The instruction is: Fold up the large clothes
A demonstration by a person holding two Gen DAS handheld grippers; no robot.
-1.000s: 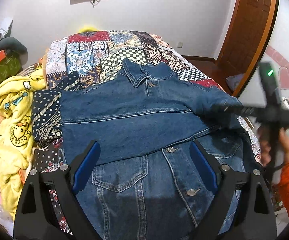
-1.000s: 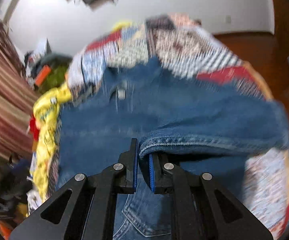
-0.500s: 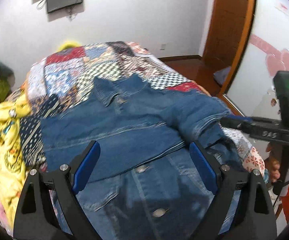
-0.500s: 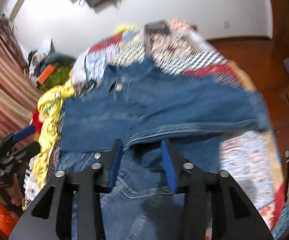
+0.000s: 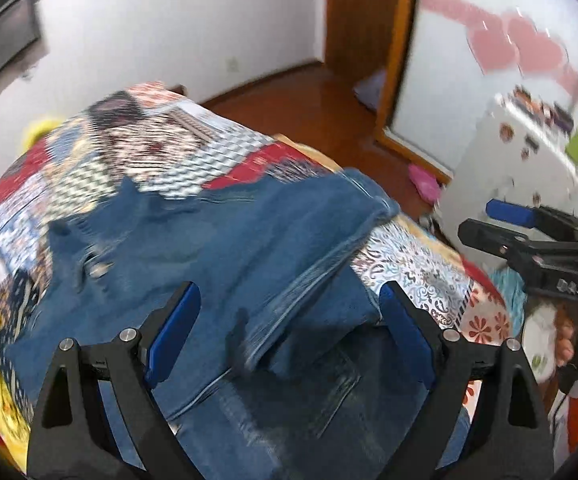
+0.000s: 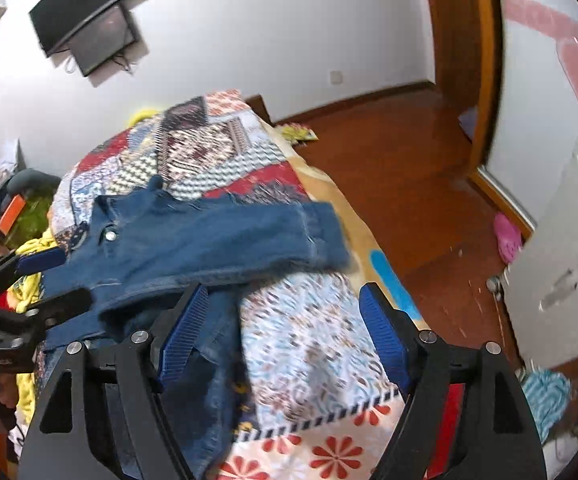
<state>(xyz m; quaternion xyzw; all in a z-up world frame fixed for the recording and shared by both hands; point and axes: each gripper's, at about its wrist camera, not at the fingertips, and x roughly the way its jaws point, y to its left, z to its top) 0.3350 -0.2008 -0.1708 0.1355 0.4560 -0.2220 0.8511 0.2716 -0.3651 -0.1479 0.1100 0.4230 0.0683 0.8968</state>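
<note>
Right gripper (image 6: 281, 336) let go of the sleeve (image 6: 225, 240), jaws opening, nothing between; it's laid across the denim jacket (image 5: 217, 264) for folding. Left gripper (image 5: 289, 336) is wide apart, empty.

A bed (image 6: 331, 196) fills the middle of both views, covered by a patchwork quilt (image 6: 313, 344) of red, white and blue squares. A denim jacket (image 5: 217, 248) lies flat on the quilt, one sleeve (image 6: 249, 236) folded across its chest. At the bed's left edge lies yellow cloth (image 6: 29, 248).
</note>
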